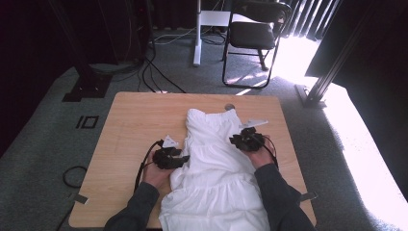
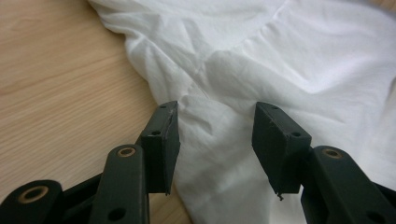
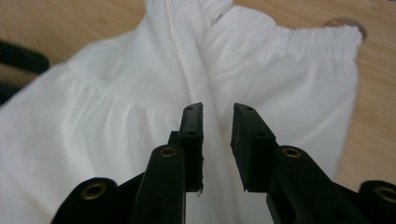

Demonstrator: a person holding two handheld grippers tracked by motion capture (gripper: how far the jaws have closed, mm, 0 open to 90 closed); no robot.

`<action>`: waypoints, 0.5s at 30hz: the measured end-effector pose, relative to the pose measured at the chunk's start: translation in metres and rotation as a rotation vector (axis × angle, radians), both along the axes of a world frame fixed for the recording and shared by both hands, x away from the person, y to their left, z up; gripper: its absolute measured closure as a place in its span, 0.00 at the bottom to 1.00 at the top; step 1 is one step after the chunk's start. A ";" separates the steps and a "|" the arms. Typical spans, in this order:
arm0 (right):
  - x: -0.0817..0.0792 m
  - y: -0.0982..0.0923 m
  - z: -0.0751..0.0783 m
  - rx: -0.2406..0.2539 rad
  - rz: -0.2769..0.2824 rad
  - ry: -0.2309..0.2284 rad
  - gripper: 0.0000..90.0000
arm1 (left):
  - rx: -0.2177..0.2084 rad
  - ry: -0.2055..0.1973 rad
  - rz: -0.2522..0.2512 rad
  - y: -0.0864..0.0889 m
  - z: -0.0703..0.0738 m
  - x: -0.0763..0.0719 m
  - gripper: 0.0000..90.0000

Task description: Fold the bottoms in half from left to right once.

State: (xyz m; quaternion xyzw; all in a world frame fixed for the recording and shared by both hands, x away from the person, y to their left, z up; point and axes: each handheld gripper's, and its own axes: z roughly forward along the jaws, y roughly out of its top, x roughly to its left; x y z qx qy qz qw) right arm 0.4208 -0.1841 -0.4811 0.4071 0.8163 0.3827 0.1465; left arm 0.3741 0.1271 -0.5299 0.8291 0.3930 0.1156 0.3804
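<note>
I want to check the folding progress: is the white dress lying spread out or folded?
Mostly spread: the white dress lies lengthwise on the table, only its left edge bunched.

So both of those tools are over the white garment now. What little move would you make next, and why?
Probably lower the left hand-held gripper and close it on the crumpled edge of the white garment. Its jaws stand open with the fabric fold right between them, not pinched. The right hand-held gripper hangs over the cloth with a narrow gap, holding nothing.

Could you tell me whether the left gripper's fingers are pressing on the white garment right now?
Cannot tell. In the left gripper view the fingers stand apart over the white garment, with cloth showing between them unpinched, but whether their tips rest on it is unclear.
</note>
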 end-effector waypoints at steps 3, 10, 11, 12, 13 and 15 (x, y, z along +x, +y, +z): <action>0.021 0.015 -0.004 0.018 -0.005 0.014 0.79 | 0.011 0.011 -0.004 -0.004 -0.005 0.002 0.58; 0.059 0.040 -0.025 0.060 -0.013 0.092 0.65 | 0.027 0.017 -0.010 -0.006 -0.009 0.003 0.58; 0.062 0.042 -0.028 0.090 -0.008 0.108 0.64 | 0.026 0.017 -0.009 -0.007 -0.009 0.003 0.58; 0.064 0.044 -0.030 0.115 -0.001 0.116 0.64 | 0.024 0.016 -0.012 -0.007 -0.010 0.003 0.58; 0.066 0.047 -0.031 0.124 0.003 0.122 0.63 | 0.024 0.016 -0.012 -0.007 -0.010 0.003 0.58; 0.069 0.053 -0.035 0.091 0.003 0.136 0.77 | 0.030 0.018 -0.014 -0.007 -0.010 0.003 0.58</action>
